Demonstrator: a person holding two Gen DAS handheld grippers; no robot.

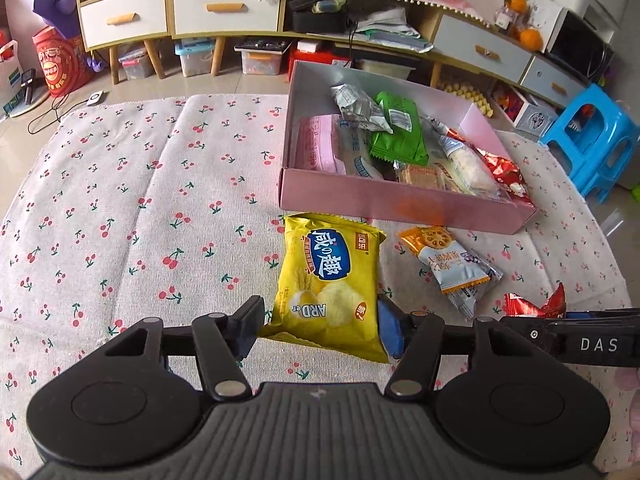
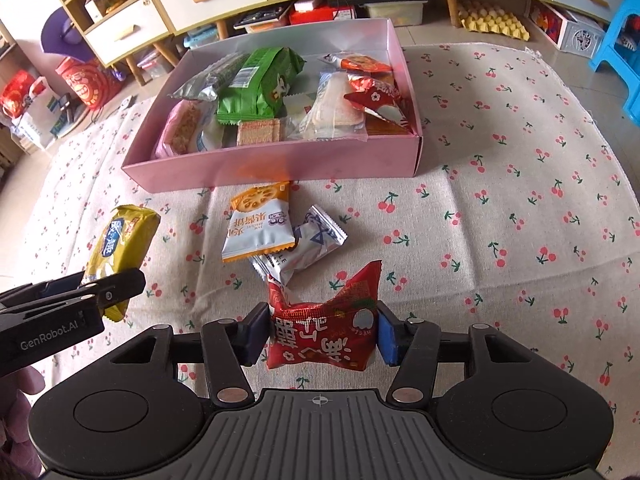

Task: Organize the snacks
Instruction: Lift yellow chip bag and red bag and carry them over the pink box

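Your left tool is clamped on the yellow snack packet, which stands between its pads and extends forward from them. Your right tool is clamped on the red snack packet, crumpled between both pads. Just ahead of the right tool, the orange-and-white packet overlaps the silver packet on the cherry-print cloth. Further ahead of both tools stands the pink box, its near wall facing you. It holds a green packet, a square cracker pack and several other wrapped snacks.
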